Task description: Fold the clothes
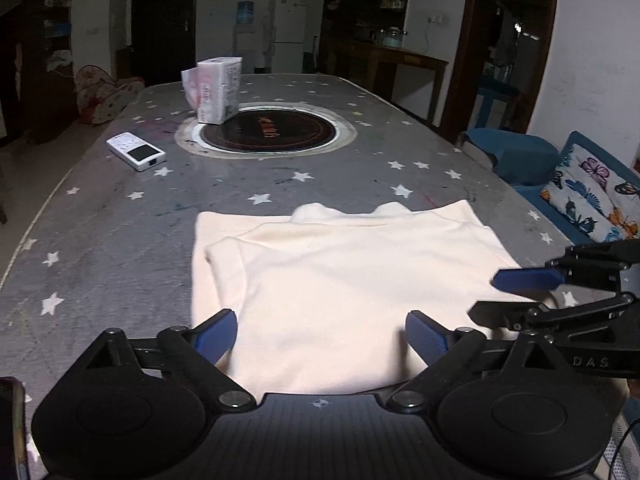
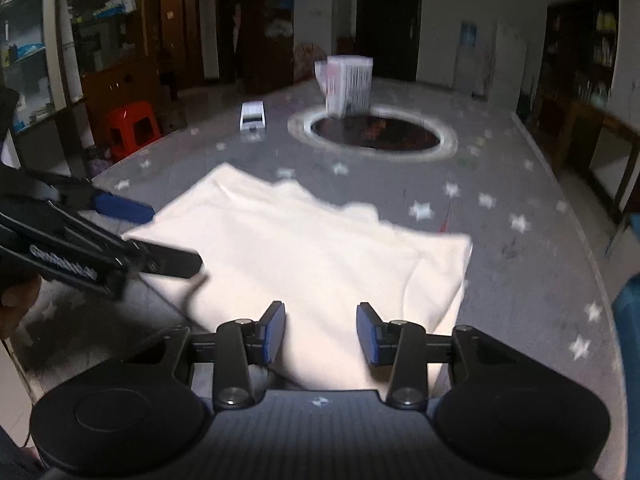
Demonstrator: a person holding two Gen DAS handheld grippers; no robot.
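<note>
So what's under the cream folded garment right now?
The cream folded garment lies flat on the grey star-print tablecloth; its own folded layers show at the left edge. Anything beneath is covered.

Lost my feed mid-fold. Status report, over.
Left gripper and right gripper open, holding nothing. Cream garment partly folded on table. Nothing on the garment.

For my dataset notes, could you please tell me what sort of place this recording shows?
Most likely a home dining and living room: a fridge by the far wall, a long star-patterned table with a round built-in cooktop, and a cream garment laid out for folding.
</note>
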